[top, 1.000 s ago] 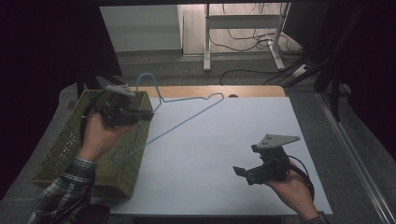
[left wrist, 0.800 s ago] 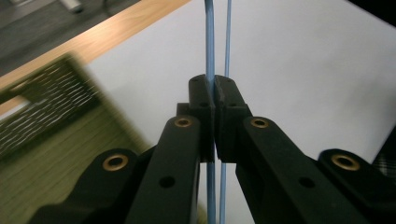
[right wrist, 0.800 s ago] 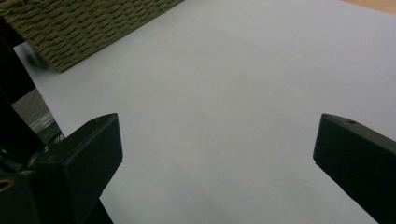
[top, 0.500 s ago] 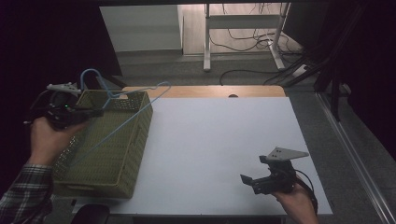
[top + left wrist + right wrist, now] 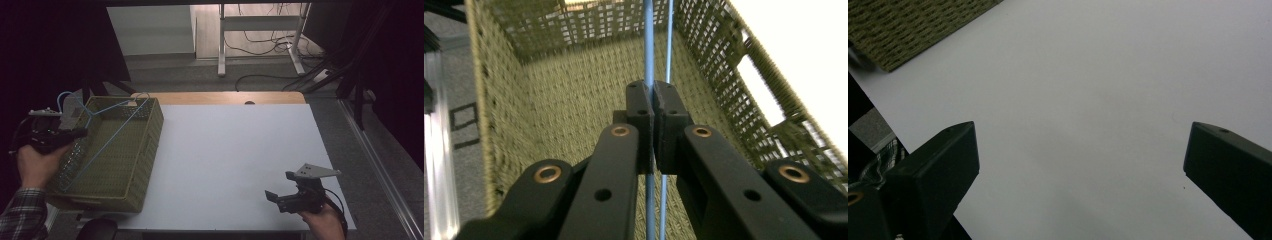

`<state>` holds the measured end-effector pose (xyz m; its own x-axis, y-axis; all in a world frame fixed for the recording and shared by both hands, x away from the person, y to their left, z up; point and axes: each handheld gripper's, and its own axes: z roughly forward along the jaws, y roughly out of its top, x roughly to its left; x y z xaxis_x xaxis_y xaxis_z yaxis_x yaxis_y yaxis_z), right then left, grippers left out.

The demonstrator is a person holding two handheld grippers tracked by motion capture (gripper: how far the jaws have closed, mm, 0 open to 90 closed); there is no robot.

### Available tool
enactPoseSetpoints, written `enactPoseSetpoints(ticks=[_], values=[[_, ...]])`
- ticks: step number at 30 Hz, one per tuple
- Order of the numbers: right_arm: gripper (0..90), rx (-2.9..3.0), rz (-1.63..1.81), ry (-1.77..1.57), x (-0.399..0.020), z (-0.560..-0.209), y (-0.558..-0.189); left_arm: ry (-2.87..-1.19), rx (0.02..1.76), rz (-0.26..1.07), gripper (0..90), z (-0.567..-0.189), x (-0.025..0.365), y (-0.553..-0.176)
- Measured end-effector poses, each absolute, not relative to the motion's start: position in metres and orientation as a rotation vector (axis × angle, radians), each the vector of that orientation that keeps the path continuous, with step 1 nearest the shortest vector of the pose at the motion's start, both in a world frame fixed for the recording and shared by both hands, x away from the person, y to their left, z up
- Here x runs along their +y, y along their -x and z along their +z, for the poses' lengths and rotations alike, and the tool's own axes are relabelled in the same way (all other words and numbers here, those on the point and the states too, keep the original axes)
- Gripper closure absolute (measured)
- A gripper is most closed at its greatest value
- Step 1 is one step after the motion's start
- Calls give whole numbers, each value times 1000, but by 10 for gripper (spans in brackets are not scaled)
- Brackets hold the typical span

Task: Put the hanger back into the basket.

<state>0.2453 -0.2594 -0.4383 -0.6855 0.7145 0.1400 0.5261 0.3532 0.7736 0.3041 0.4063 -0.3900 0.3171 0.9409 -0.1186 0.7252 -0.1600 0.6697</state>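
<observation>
White table [image 5: 235, 150], basket [image 5: 145, 150] at left: my left gripper [image 5: 75, 134] clamps blue hanger [image 5: 107, 140]; right gripper [image 5: 280, 198] gapes empty.

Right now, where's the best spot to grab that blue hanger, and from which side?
Probably the thin wire near the hook, coming from above on the basket's left side. The blue hanger is thin wire, so shut jaws pinch it well, as the left gripper does now. Its long body slopes down inside the basket, harder to reach.
</observation>
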Motion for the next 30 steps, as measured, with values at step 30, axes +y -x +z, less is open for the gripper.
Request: enactPoseSetpoints(ticks=[30], values=[[8, 2445, 1193, -1096, -253, -449, -245, -2101, 1507, 311, 849, -454, 394, -325]])
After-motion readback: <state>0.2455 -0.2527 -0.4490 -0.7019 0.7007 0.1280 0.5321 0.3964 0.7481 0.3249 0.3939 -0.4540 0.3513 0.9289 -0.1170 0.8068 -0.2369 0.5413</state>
